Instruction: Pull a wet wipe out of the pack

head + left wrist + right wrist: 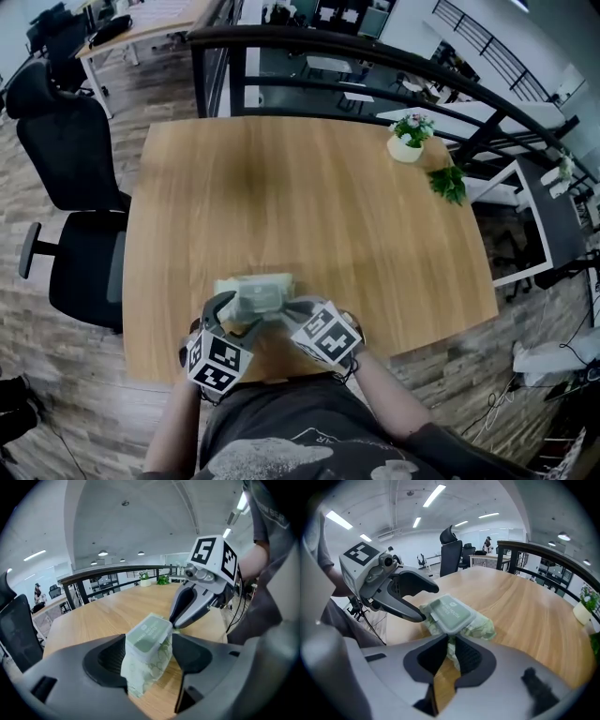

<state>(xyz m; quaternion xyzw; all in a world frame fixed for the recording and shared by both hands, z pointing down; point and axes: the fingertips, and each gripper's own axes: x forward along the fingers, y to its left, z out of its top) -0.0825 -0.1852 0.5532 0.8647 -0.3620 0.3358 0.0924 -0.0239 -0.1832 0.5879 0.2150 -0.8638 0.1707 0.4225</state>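
From above we see a wooden bench, the pack near its front edge, the left gripper and right gripper at it. In the left gripper view the jaws stand wide, the pack between them but unpinned. In the right gripper view the jaws nip the pack's soft end, below the closed lid. We judge a pull would drag the whole pack — nothing anchors it.

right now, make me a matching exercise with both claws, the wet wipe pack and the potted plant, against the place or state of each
Things:
1. left claw
2. right claw
3. pale green wet wipe pack
4. small green plant in a white pot

Place or state:
a. far right corner of the wooden table
b. shut on the pack's edge
c. open, astride the pack
d. near table edge, lid closed

Pairs: 1-c, 2-b, 3-d, 4-a
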